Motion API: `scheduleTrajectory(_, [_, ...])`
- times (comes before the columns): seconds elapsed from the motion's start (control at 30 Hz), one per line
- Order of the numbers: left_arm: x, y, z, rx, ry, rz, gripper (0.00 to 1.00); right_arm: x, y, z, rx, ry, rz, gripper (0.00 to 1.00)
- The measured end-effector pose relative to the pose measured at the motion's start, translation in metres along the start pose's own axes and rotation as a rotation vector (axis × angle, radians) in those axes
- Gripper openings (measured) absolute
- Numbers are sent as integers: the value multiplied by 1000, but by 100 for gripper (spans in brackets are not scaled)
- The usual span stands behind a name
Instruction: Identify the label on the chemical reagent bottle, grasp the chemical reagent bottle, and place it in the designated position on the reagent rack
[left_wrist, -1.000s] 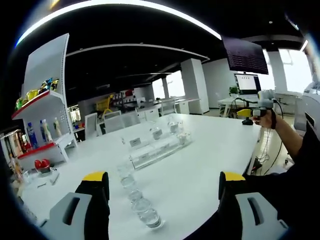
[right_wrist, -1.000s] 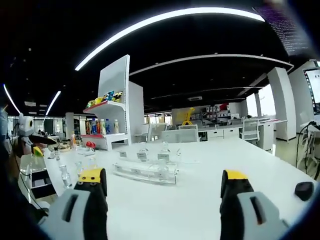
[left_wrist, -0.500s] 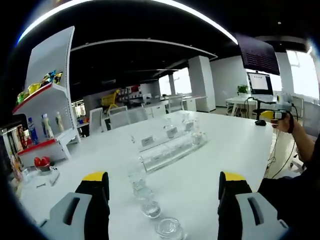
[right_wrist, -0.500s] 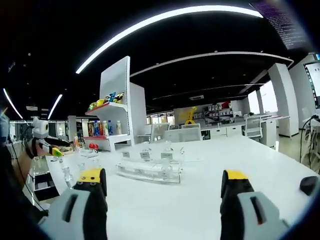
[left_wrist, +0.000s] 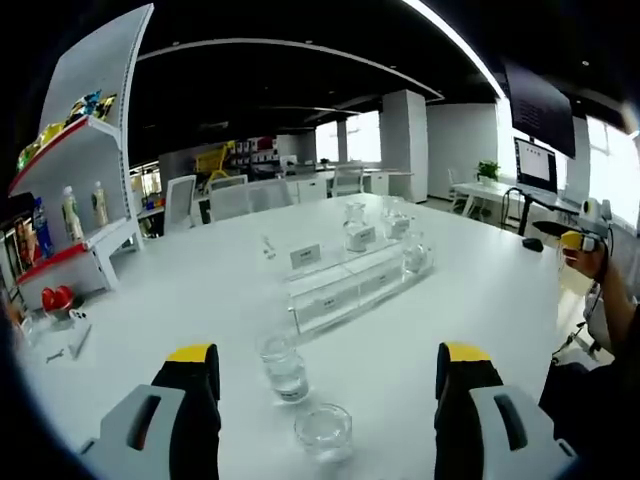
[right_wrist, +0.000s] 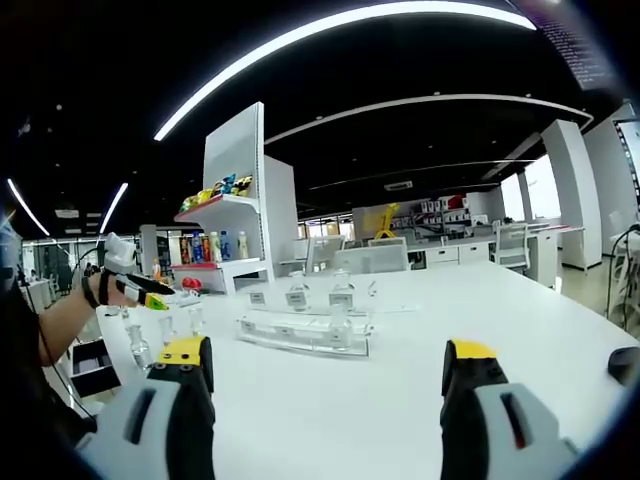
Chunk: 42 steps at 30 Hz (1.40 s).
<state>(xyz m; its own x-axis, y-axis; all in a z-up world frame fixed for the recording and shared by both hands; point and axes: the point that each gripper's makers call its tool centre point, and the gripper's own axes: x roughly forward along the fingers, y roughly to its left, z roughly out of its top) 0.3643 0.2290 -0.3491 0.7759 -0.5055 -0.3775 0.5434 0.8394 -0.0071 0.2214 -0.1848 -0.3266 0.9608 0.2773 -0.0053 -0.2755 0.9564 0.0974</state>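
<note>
A clear acrylic reagent rack (left_wrist: 350, 282) with small white labels lies on the white table (left_wrist: 200, 290); a few glass bottles (left_wrist: 355, 232) stand on it. Two loose clear bottles (left_wrist: 283, 366) (left_wrist: 323, 432) stand close in front of my left gripper (left_wrist: 325, 385), which is open and holds nothing. My right gripper (right_wrist: 328, 378) is open too, well back from the rack (right_wrist: 305, 335). In the right gripper view the loose bottles (right_wrist: 140, 350) stand at the left, near the hand-held left gripper (right_wrist: 125, 282). The right gripper (left_wrist: 580, 240) shows far right in the left gripper view.
A white shelf unit (left_wrist: 70, 190) with drinks and snacks stands beyond the table's far left end. A black mouse (right_wrist: 625, 365) lies on the table at the right edge. Office desks, chairs and monitors fill the background.
The left gripper's camera has tipped down and come nearer the table, so the loose bottles and rack look larger. In the right gripper view the hand with the left gripper has come further in.
</note>
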Motion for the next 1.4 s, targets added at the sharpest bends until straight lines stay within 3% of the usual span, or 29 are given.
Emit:
scheduleTrajectory(0.17, [28, 17, -10, -6, 38, -15, 86, 1, 0, -3, 8, 1, -2, 91])
scheduleTrajectory(0.3, [40, 29, -19, -25, 54, -29, 70, 3, -1, -6, 15, 5, -3, 91])
scheduleTrajectory(0.37, [45, 36, -18, -49, 34, -44, 68, 4, -1, -8, 21, 8, -1, 91])
scheduleTrajectory(0.47, [51, 37, -16, -31, 4, -81, 63, 4, 0, -9, 26, 5, 2, 91])
scheduleTrajectory(0.57, [55, 34, -20, 46, 3, -125, 60, 3, -1, -10, 25, 10, -1, 92])
scheduleTrajectory(0.9, [63, 42, -30, 48, 6, -192, 51, 0, -6, -7, 42, -4, -19, 91])
scheduleTrajectory(0.97, [63, 40, -33, 131, 12, -211, 47, 0, -5, -8, 41, -1, -22, 91])
scheduleTrajectory(1.0, [63, 38, -31, 143, -14, -231, 44, 0, -5, -8, 40, -1, -22, 91])
scheduleTrajectory(1.1, [64, 36, -35, 138, -17, -239, 41, 1, -5, -7, 38, -1, -24, 91])
scheduleTrajectory(1.23, [69, 40, -44, 210, 14, -237, 38, 2, -4, -6, 39, -3, -22, 90])
scheduleTrajectory(1.4, [73, 42, -48, 198, 8, -262, 38, 2, -3, -8, 32, 5, -21, 90])
